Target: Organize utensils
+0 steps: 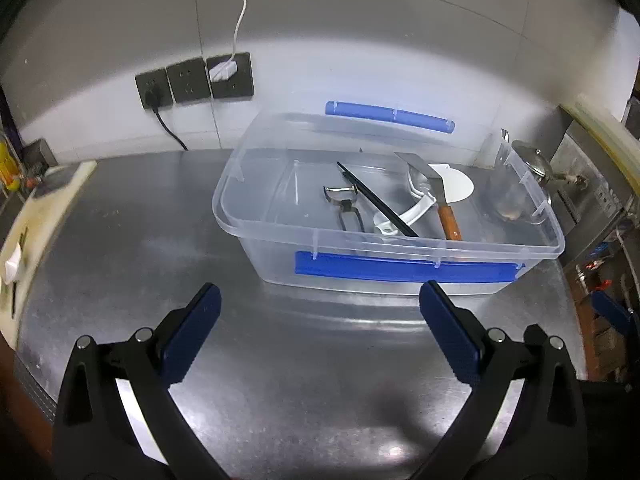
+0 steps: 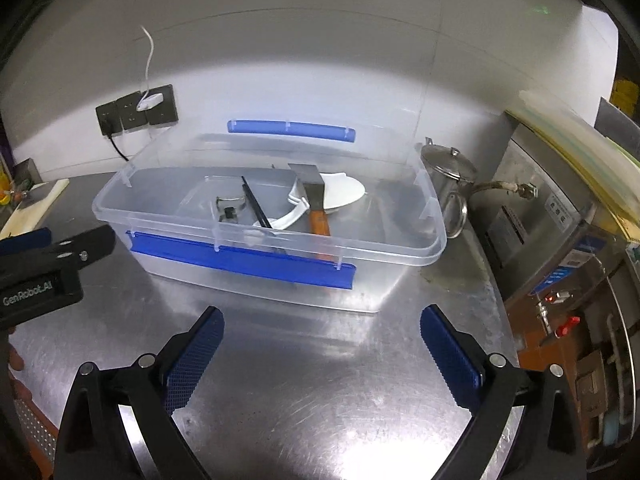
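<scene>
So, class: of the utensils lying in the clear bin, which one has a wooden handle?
The metal spatula in the bin. Its brown wooden handle sets it apart from the black chopsticks, the white ladles and the metal peeler.

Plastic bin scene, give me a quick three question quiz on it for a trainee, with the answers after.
1. True or false: the left claw grips a utensil.
2. Which lies in the clear plastic bin? A) whisk B) wooden-handled spatula C) rolling pin
3. What metal item stands on the steel counter beside the bin's right end?

Key: 1. False; both it and the right claw are open over bare counter. 2. B, alongside black chopsticks, a peeler and a white ladle. 3. A steel kettle.
</scene>
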Motion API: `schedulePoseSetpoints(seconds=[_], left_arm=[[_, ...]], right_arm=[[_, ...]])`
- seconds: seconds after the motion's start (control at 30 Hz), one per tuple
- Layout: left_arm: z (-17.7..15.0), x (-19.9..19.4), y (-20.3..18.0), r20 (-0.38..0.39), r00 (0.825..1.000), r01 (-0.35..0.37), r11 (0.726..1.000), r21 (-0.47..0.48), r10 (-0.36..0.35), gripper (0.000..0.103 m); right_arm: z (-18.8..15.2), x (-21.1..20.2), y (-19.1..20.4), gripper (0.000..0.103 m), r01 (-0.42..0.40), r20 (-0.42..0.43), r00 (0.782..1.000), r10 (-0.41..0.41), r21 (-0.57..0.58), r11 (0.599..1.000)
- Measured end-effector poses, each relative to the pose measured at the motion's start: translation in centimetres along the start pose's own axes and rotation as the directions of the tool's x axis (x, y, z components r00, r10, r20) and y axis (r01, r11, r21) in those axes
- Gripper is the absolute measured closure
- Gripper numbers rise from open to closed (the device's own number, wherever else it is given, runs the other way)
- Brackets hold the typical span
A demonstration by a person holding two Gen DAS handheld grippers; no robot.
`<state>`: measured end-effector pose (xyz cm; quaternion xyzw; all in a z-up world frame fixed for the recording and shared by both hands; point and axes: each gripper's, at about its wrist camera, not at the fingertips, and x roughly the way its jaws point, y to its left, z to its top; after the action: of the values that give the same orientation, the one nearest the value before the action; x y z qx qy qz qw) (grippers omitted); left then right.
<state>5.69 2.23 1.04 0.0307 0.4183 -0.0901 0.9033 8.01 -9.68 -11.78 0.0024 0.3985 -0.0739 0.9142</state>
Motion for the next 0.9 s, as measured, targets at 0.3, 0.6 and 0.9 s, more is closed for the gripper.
schedulePoseSetpoints(seconds=[0.3, 0.6, 0.9], left_arm=[[0.2, 0.3, 0.0, -0.005, 1.000, -0.013, 1.000, -0.005, 0.013, 0.008], [0.3, 0.8, -0.8, -0.014, 0.999, -0.039, 0.999, 0.023, 0.039, 0.008], [0.2, 0.9, -1.2, -0.014, 0.997, -0.077, 0.996, 0.041, 0.078, 0.008]], right_arm=[[0.5, 0.0, -0.8, 0.005, 0.004, -0.007, 1.000, -0.004, 0.036, 0.999], [0.5, 0.4, -0.9, 0.005, 0.011, -0.024, 1.000, -0.010, 0.042, 0.999], [0.8, 0.4, -1.2, 0.005, 0.011, -0.014, 1.000, -0.011, 0.044, 0.999]])
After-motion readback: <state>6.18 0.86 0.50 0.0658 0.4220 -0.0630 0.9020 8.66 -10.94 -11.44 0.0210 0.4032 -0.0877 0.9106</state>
